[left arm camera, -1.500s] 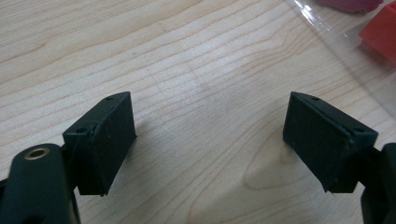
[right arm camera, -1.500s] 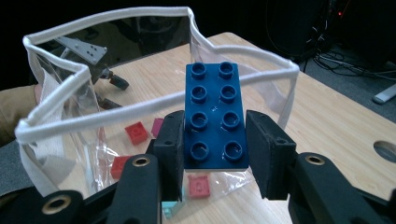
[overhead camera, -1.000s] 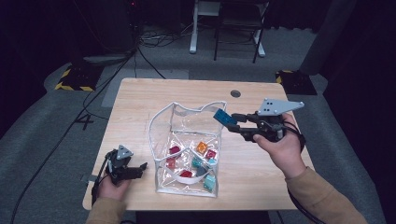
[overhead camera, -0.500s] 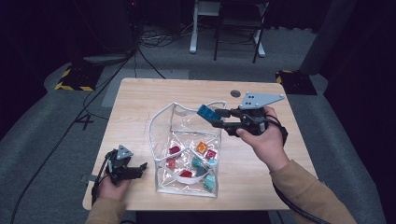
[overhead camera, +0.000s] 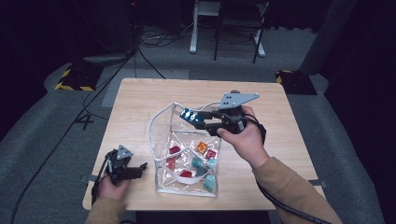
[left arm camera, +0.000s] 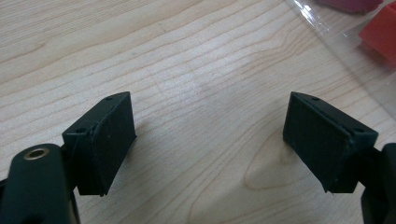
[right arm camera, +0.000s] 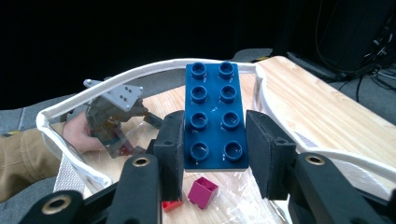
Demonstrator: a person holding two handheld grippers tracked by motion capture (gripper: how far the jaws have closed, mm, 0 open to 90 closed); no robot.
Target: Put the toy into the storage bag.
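A blue studded brick [right arm camera: 215,114] sits flat between the pads of my right gripper [right arm camera: 214,144], which is shut on it. In the high view that gripper [overhead camera: 198,119] holds the blue brick [overhead camera: 188,115] above the open top of a clear plastic bag [overhead camera: 161,122] with a white rim. Several coloured bricks [overhead camera: 201,147] lie inside the bag on the table. My left gripper [overhead camera: 136,169] rests at the table's front left, beside the bag; its jaws stand wide open over bare wood [left arm camera: 205,93], nothing between them.
The wooden table [overhead camera: 140,98] is bare around the bag. A red brick [left arm camera: 380,30] shows through the bag's clear wall in the left gripper view. A magenta brick [right arm camera: 201,190] lies below the held brick. Cables, a chair and a dark floor lie beyond the table.
My right gripper has carried the blue brick leftward from beside the bag to over its open top. The left gripper has stayed put.
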